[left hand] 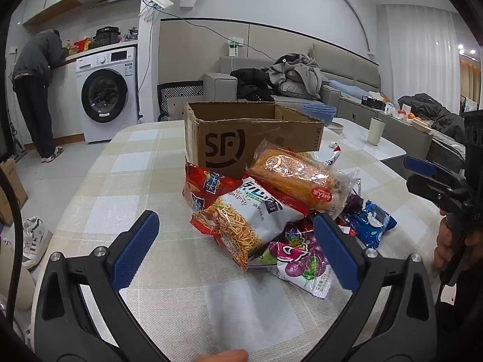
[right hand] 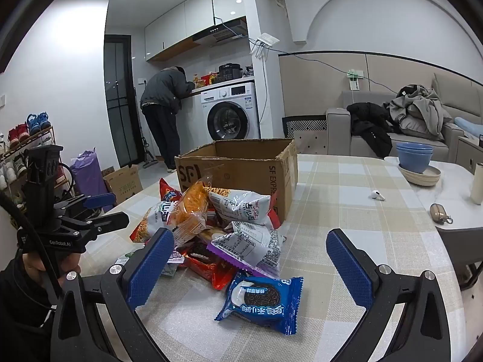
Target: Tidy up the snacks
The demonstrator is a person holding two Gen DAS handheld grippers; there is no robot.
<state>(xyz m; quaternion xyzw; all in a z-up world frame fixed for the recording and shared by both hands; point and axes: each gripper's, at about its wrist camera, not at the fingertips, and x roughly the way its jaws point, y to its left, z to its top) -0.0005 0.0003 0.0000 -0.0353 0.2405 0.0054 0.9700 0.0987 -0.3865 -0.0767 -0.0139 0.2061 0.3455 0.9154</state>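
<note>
A pile of snack packets lies on the checked tablecloth in front of an open cardboard SF box (left hand: 241,138), which also shows in the right wrist view (right hand: 241,166). The pile holds a noodle-snack bag (left hand: 247,220), an orange bread packet (left hand: 299,178), a purple grape-candy packet (left hand: 299,259) and a blue Oreo packet (left hand: 374,223). The Oreo packet (right hand: 262,301) lies nearest my right gripper. My left gripper (left hand: 235,250) is open and empty, its fingers either side of the pile's near edge. My right gripper (right hand: 247,262) is open and empty, above the Oreo packet.
Stacked blue bowls on a plate (right hand: 415,158), an earbud (right hand: 376,195), a cup (right hand: 477,184) and a small metal case (right hand: 439,212) sit at the table's far right. A person stands at the washing machine (right hand: 229,114). A sofa with clothes (right hand: 407,114) is behind the table.
</note>
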